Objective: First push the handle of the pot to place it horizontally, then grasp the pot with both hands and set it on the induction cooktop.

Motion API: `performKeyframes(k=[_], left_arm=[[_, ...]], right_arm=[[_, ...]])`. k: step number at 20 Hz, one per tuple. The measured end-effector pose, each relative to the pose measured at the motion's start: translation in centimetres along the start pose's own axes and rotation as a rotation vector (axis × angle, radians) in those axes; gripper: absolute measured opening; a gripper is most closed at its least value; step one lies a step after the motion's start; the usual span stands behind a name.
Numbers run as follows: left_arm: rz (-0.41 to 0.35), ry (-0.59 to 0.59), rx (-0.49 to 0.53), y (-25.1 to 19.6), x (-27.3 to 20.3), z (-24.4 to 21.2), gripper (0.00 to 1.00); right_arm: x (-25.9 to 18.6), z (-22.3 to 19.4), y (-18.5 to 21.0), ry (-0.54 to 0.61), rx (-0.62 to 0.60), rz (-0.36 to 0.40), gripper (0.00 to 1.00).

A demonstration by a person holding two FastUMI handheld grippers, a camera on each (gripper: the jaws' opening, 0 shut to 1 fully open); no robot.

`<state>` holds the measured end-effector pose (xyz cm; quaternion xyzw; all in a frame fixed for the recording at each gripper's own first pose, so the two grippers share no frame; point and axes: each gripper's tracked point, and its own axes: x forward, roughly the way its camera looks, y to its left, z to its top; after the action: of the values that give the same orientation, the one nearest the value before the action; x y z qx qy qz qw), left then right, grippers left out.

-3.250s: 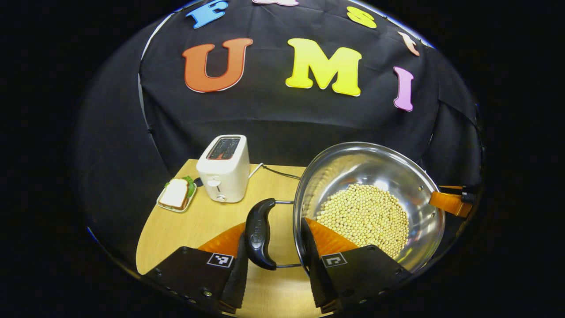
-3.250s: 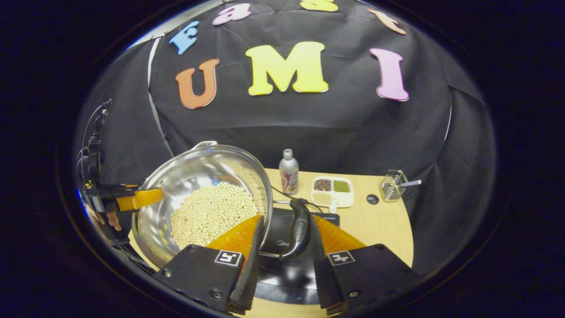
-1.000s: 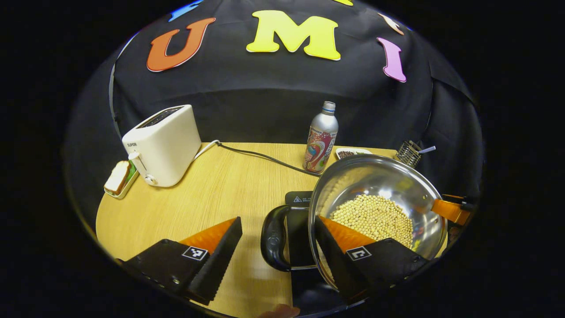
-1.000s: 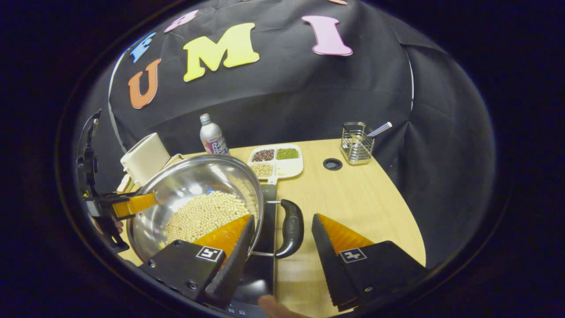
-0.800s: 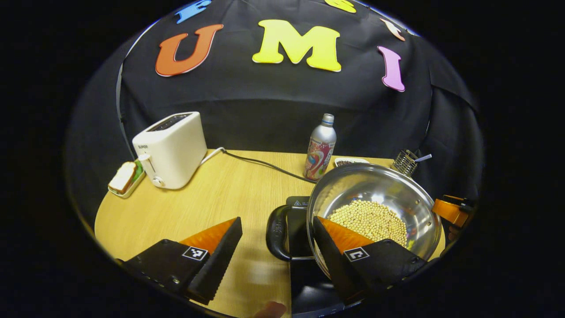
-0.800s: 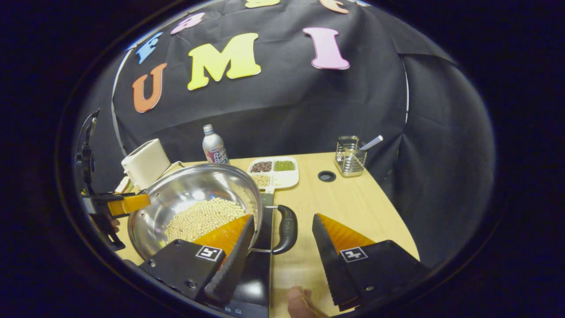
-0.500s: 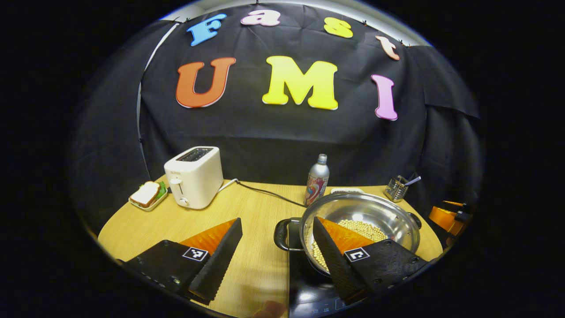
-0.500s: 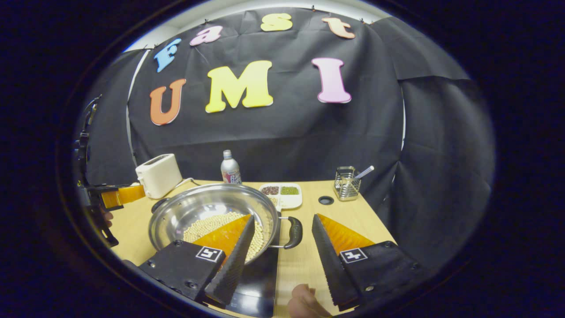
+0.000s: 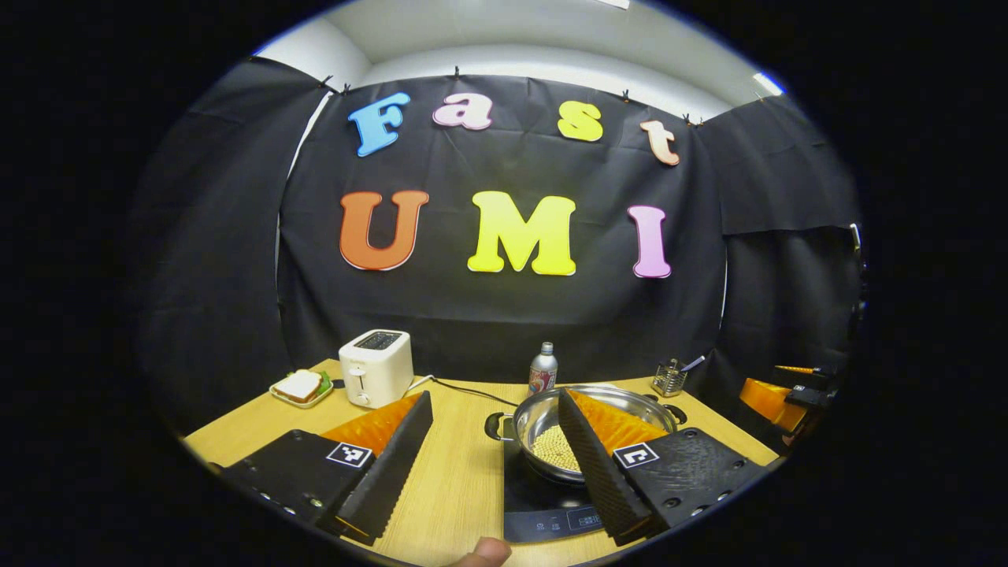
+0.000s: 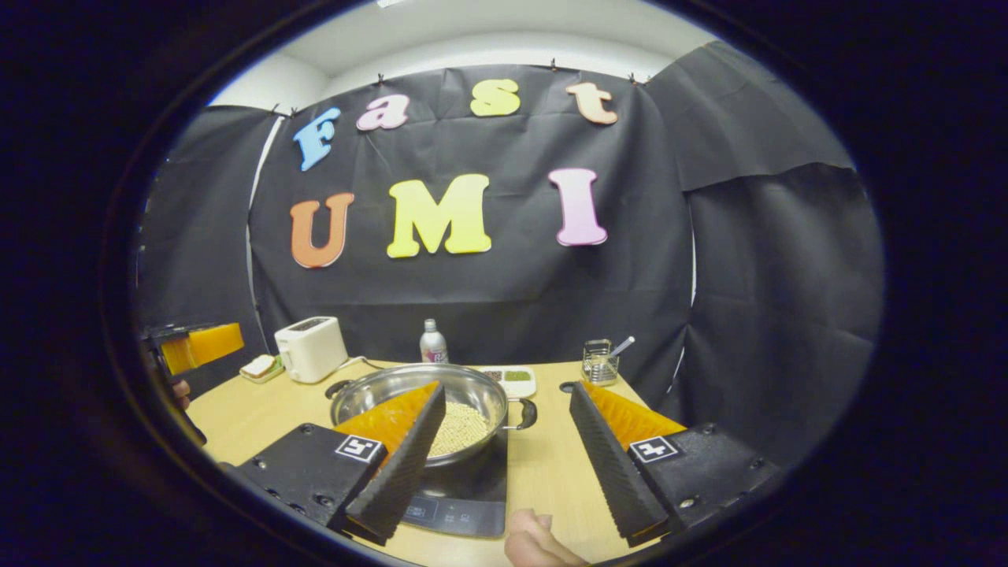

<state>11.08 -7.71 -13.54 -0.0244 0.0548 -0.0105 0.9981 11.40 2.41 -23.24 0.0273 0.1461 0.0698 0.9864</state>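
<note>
The pot (image 9: 587, 421) sits on the induction cooktop (image 9: 543, 508) — steel bowl, pale beans (image 9: 555, 450) heaped in the bottom, both black side handles (image 9: 494, 426) sticking out level. In the right gripper view the same pot (image 10: 425, 398) rests square on the dark glass of the cooktop (image 10: 465, 496), its near handle (image 10: 526, 414) pointing toward the open desk (image 10: 543, 465).

Left claw (image 9: 494, 461) — wide open, nothing between the fingers, held up and back from the pot, well apart from it. Its right finger overlaps the pot's rim in the left gripper view, but nothing shows it touching. Right claw (image 10: 508, 461) — equally spread, empty, hanging above the front edge of the desk with the pot's handle showing in the gap beyond it. A fingertip (image 10: 535, 535) of the person shows at the bottom edge there.

Off to the side in the left gripper view, the other claw's orange finger (image 9: 768, 398) shows at the right edge; in the right gripper view the left claw's orange finger (image 10: 206, 344) shows at the left edge.

Round the back of the desk: a white toaster (image 9: 376, 367) with a sandwich on a small plate (image 9: 301, 387) beside it, a bottle (image 9: 541, 370) behind the pot, a wire holder (image 10: 600, 362) with a straw, and a divided dish of beans (image 10: 508, 379) just behind the pot.
</note>
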Motion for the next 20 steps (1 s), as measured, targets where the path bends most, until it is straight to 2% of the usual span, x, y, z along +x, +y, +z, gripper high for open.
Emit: performKeyframes(k=[4, 5, 6, 7, 12, 13, 14, 17, 18, 19, 20], left_arm=[[0.018, -0.062, 0.021, -0.3, -4.1, 2.4, 0.95], [0.024, -0.07, 0.02, -0.3, -5.1, 2.8, 0.84], [0.021, -0.08, 0.022, -0.6, -5.9, 3.5, 0.84], [0.011, -0.088, 0.029, -1.1, -6.9, 4.0, 0.95], [0.024, -0.119, 0.048, -0.3, -11.4, 5.6, 0.95], [0.03, -0.117, 0.039, -0.2, -12.4, 5.5, 0.84], [0.032, -0.12, 0.026, -0.2, -13.2, 5.5, 0.95], [0.024, -0.165, 0.04, 0.1, -15.4, 6.8, 0.95], [0.031, -0.178, 0.042, 0.5, -15.8, 6.9, 0.84], [0.029, -0.182, 0.041, 0.5, -16.2, 7.0, 0.95], [0.019, -0.182, 0.043, 0.3, -16.6, 7.1, 0.95]], right_arm=[[-5.0, 2.2, -0.2, -0.073, -0.013, -0.03, 0.98], [-6.3, 2.6, -0.1, -0.094, -0.014, -0.033, 0.98], [-7.5, 3.3, -0.1, -0.115, -0.012, -0.039, 0.97], [-8.6, 3.9, -0.1, -0.136, -0.015, -0.04, 0.97], [-13.0, 6.0, -0.5, -0.196, -0.019, -0.071, 0.99], [-14.0, 6.4, -0.9, -0.206, -0.011, -0.093, 0.98], [-14.9, 6.6, -1.3, -0.211, -0.003, -0.119, 0.98], [-17.2, 6.9, -1.2, -0.221, 0.001, -0.141, 0.97], [-17.8, 7.0, -1.1, -0.221, -0.002, -0.14, 0.97], [-18.4, 7.2, -1.1, -0.228, 0.001, -0.14, 0.99], [-18.8, 7.4, -1.3, -0.231, 0.007, -0.139, 0.99]])
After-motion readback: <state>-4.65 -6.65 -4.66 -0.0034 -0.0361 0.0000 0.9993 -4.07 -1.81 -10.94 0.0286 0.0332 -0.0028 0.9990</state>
